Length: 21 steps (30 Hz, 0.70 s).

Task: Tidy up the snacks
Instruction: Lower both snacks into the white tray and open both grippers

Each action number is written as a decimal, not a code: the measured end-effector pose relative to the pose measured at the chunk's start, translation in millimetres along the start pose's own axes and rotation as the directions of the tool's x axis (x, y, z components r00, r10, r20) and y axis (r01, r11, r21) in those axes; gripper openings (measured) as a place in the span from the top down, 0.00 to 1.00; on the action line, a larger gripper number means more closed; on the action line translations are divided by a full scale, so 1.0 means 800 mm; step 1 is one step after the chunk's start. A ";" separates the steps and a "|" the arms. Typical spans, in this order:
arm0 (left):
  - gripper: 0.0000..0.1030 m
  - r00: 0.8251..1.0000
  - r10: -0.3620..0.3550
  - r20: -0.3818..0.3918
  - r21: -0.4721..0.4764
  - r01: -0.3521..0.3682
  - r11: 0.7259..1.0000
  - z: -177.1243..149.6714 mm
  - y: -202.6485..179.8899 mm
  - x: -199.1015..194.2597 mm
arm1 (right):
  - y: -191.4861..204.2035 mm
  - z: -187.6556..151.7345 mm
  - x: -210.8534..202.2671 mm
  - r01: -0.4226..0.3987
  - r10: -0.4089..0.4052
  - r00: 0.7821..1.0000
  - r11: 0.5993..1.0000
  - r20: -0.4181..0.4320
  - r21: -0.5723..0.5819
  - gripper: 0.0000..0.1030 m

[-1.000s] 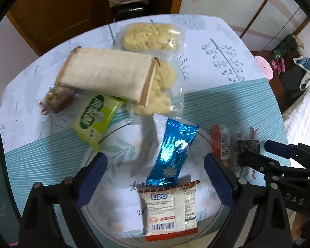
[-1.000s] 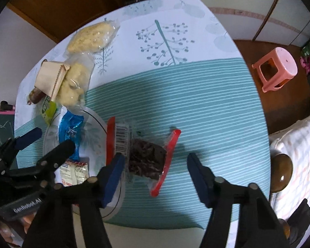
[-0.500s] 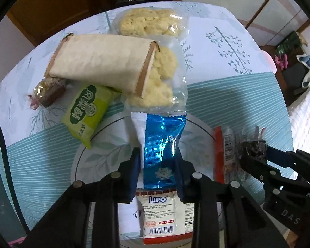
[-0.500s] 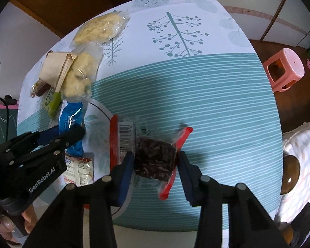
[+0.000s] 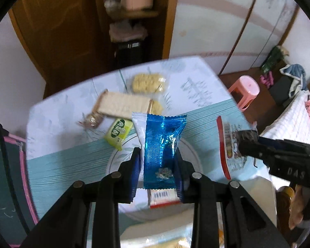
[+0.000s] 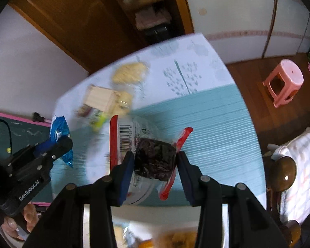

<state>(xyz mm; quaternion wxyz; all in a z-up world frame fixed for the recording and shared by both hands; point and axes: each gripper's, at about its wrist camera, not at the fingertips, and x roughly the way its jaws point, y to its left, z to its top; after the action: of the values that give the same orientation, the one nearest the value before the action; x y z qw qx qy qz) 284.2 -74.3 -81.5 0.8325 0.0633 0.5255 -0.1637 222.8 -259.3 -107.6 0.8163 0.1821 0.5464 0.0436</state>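
Note:
My left gripper (image 5: 157, 165) is shut on a blue foil snack packet (image 5: 162, 144) and holds it up above the round plate (image 5: 193, 157). A white and red Lipo packet (image 5: 163, 196) lies on the plate below it. My right gripper (image 6: 155, 165) is shut on a clear, red-edged packet with a dark snack (image 6: 154, 159) and holds it above the table. That packet also shows at the right of the left wrist view (image 5: 230, 142). The blue packet shows at the left of the right wrist view (image 6: 60, 132).
At the back of the table (image 5: 206, 107) lie a tan cracker pack (image 5: 124, 105), two yellow biscuit bags (image 5: 147, 82), a green packet (image 5: 118, 131) and a small brown candy (image 5: 93, 119). A pink stool (image 6: 283, 81) stands on the floor to the right. More snacks show blurred at the bottom edge.
Both grippers closed on their packets and lifted them off the plate and table. Both views have risen and pulled back; the table looks smaller and blurred.

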 end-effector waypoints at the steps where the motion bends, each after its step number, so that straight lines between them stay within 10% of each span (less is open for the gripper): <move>1: 0.73 0.999 -0.001 0.032 0.008 0.001 1.000 -0.007 -0.002 -0.026 | 0.008 -0.003 -0.010 -0.011 0.011 1.000 1.000 0.019 -0.008 0.58; 11: 0.73 0.957 -0.050 0.285 0.045 0.039 0.998 -0.104 -0.021 -0.229 | 0.073 -0.104 -0.158 -0.113 0.151 0.958 0.980 0.246 -0.162 0.58; 21: 0.73 0.898 -0.050 0.438 0.037 0.037 0.999 -0.195 -0.039 -0.311 | 0.082 -0.200 -0.219 -0.141 0.221 0.906 0.962 0.361 -0.235 0.58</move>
<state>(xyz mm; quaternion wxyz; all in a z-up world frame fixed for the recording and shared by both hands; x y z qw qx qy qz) 42.6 -9.5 74.7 0.9246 0.0248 0.3235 -0.1996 16.3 -205.8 14.4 0.9139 0.1528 0.3495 0.1386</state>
